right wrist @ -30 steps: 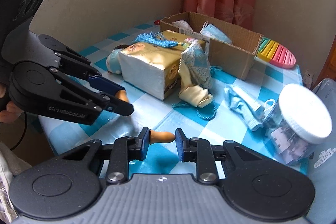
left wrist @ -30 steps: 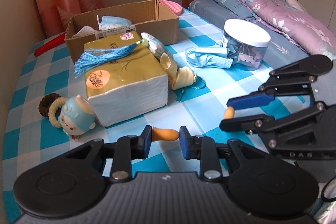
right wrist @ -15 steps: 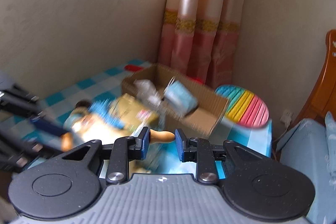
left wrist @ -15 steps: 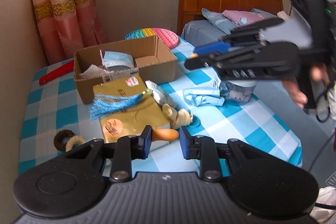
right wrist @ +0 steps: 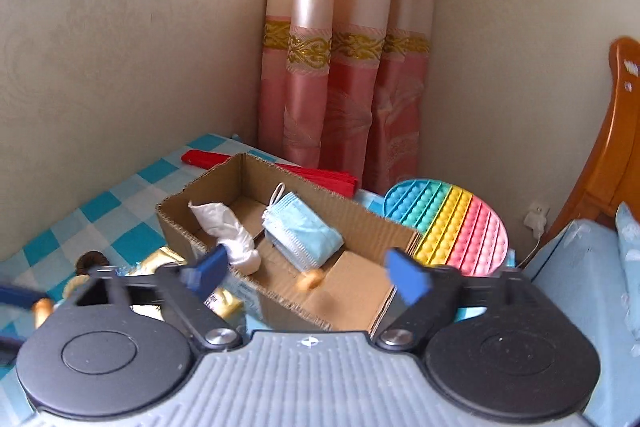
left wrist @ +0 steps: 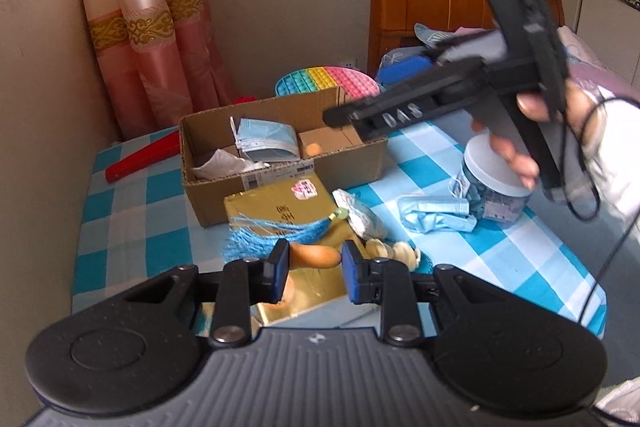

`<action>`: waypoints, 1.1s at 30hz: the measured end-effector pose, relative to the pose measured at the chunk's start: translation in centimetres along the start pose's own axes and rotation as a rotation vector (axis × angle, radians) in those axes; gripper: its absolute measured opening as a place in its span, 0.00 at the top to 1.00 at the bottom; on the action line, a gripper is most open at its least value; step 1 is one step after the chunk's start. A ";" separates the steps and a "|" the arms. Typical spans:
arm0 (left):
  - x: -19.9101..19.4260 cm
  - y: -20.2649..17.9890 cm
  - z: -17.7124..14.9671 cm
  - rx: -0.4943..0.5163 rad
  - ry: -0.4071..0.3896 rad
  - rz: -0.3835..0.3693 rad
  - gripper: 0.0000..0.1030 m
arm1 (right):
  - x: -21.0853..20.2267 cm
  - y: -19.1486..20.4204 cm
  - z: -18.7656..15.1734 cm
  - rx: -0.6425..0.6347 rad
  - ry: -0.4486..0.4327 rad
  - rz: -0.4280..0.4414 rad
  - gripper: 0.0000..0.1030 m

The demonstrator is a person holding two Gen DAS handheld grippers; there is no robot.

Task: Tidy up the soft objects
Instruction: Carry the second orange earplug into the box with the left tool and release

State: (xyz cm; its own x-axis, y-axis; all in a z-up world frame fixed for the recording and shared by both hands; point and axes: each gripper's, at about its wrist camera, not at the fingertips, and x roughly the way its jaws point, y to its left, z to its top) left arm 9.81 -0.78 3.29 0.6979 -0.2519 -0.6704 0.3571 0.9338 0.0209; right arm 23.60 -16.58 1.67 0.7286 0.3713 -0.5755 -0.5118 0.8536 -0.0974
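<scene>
Left wrist view: half a second ago the right tongs (left wrist: pixel 340 115) were crossing above the jar with an orange piece between their tips; now their tips hang over the right end of the cardboard box (left wrist: pixel 280 163) and nothing shows between them. A small orange piece (left wrist: pixel 314 148) lies on the box floor, just right of the folded blue masks (left wrist: pixel 266 143). By my reading the drop has been made, so one more soft thing is stowed. The left tongs (left wrist: pixel 314 267) are unchanged: jaws narrowly apart and closed on their own orange piece (left wrist: pixel 316 255), held on the near side of the box, above the gold tissue pack (left wrist: pixel 288 223) and its blue tassel (left wrist: pixel 276 233). Loose masks (left wrist: pixel 434 215) and a jar (left wrist: pixel 494 183) lie on the tabletop (left wrist: pixel 132 219) right of the box.

Right wrist view: a moment back the right tongs (right wrist: pixel 306 277) were pinched on the piece; now the jaws are spread wide and empty. The small orange piece (right wrist: pixel 310 279) sits on the floor of the cardboard box (right wrist: pixel 352 291), directly beyond and between the blue pads (right wrist: pixel 408 275), near the box's front wall. Deeper in the box lie the blue masks (right wrist: pixel 302 231) and a white cloth (right wrist: pixel 226 231). The left tongs' piece probably goes in next.
</scene>
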 end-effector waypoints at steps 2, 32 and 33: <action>0.3 0.3 0.5 -0.001 -0.004 0.004 0.74 | -0.8 0.1 -0.7 0.018 0.001 0.004 0.00; 11.7 0.7 11.9 0.036 0.022 0.106 0.10 | -7.6 2.7 -8.1 0.205 0.113 -0.093 0.00; 11.3 0.7 11.9 0.032 0.018 0.112 0.10 | -7.6 2.8 -8.1 0.204 0.115 -0.095 0.00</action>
State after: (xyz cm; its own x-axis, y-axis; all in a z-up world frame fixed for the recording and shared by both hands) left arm 25.29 -5.97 4.54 0.7234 -0.1421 -0.6757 0.2978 0.9471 0.1196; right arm 12.97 -20.00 -0.83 0.7066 0.2522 -0.6611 -0.3331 0.9429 0.0037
